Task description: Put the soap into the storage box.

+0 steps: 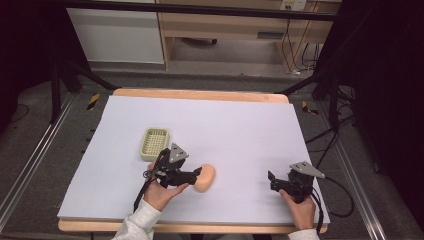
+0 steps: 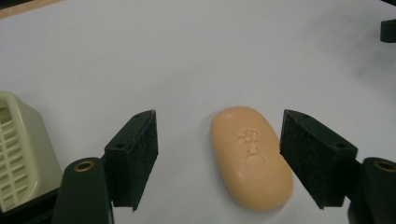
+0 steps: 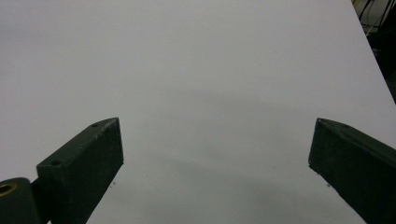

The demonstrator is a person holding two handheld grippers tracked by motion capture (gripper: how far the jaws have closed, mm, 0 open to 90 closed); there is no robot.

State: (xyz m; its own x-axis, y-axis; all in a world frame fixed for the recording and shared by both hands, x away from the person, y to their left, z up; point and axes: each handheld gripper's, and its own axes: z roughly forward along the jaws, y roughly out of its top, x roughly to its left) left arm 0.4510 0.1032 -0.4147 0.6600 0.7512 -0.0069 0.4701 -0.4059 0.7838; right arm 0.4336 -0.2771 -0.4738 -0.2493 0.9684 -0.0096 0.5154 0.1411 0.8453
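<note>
A peach-coloured bar of soap [image 1: 205,178] [image 2: 250,157] lies flat on the white sheet, stamped side up. My left gripper [image 1: 197,174] [image 2: 219,158] is open, and the soap lies between its jaws, nearer the right-hand one; neither pad [image 2: 135,154] touches it. A pale green slotted soap dish [image 1: 154,143] [image 2: 21,156] sits just behind and left of that gripper. My right gripper [image 1: 272,181] [image 3: 215,163] rests low at the front right of the table, open, with bare sheet between its jaws.
A white sheet [image 1: 230,130] covers the wooden table [image 1: 200,94]. Cables trail off the right edge [image 1: 345,200]. Beyond the table stand a wooden desk and black stand legs on the floor.
</note>
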